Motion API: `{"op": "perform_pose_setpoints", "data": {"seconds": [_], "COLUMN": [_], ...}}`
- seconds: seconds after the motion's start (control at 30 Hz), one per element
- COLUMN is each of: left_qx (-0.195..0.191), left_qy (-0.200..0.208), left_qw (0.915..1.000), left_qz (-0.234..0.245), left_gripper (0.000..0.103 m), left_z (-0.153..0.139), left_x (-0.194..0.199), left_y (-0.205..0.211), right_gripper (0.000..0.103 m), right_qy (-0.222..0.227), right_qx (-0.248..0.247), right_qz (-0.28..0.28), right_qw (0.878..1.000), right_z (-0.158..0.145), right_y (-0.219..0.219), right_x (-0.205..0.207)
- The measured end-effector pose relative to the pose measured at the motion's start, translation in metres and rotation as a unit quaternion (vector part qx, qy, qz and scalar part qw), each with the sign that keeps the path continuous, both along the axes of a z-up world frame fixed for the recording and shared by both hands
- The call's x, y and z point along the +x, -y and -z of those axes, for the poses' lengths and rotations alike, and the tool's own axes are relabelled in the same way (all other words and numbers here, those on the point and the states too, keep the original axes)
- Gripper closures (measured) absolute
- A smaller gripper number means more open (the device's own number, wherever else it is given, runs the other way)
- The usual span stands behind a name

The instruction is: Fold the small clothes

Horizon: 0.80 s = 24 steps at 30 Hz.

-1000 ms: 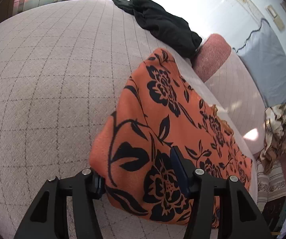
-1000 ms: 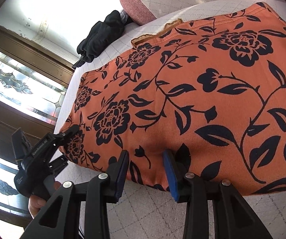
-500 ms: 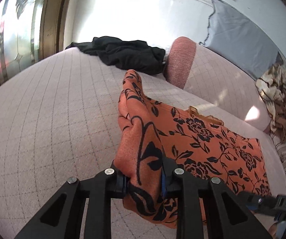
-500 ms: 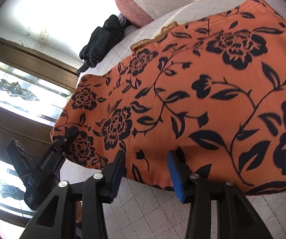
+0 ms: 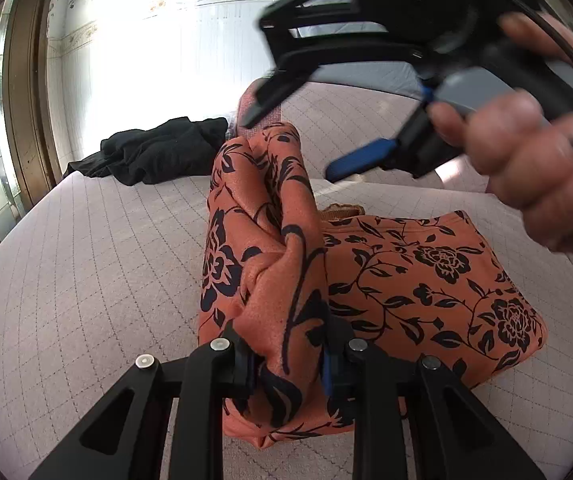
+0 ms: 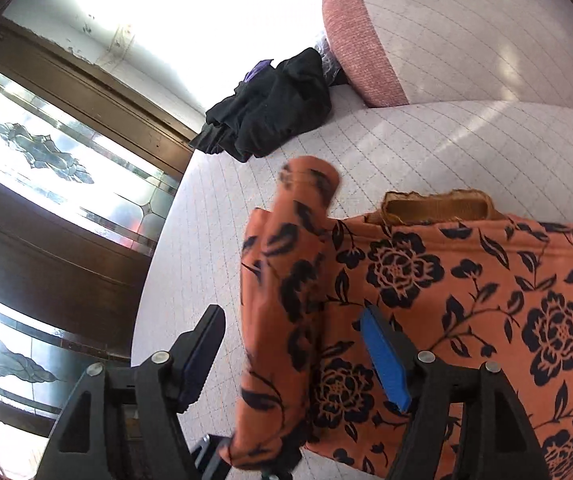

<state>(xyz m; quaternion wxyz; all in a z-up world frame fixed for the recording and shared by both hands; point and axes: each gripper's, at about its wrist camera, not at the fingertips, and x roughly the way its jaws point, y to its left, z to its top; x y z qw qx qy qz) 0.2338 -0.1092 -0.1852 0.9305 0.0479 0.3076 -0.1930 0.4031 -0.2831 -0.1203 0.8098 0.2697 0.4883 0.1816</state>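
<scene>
Left gripper [image 5: 286,364]: jaws pinched tight on a bunched edge of the orange floral garment [image 5: 426,280]; a second ago they stood wider over flat cloth, so the grab is fresh
Garment: most of it lies spread on the quilted bed [image 5: 86,280]; the gripped side now stands up in a ridge from the left claw toward the far end, where earlier it lay flat
Right gripper [image 6: 294,356]: jaws opening, wide apart; the raised fold stands between them but the pads do not press it; earlier it sat low at the garment's near hem, now it looks lifted above it
Right hand [image 5: 526,168]: now swung into the left camera's view, which showed none before
Task meaning: a side fold looks begun, one edge ready to carry across; not yet laid down
Black clothing [image 5: 158,156]: unmoved at the far corner
</scene>
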Motion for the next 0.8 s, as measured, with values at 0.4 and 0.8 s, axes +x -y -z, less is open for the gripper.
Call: {"op": "perform_pose_setpoints", "data": {"seconds": [0.4,0.8], "left_qx": [0.008,-0.081], "left_qy": [0.007,-0.01], "left_qw": [0.9995,0.9859], "left_qz": [0.028,0.146], "left_gripper": [0.079,0.079], "left_z": [0.002,-0.026], "left_x": [-0.008,-0.04], "left_y": [0.013,0.092], "right_gripper": [0.083,0.088], "right_qy": [0.02,0.06], "right_qx": [-0.213,-0.143], "right_qz": [-0.034,0.085], "right_qw": [0.976,0.984], "right_z": [-0.002,0.008], "right_y": [-0.037,0.133], "right_x": [0.037,-0.04]}}
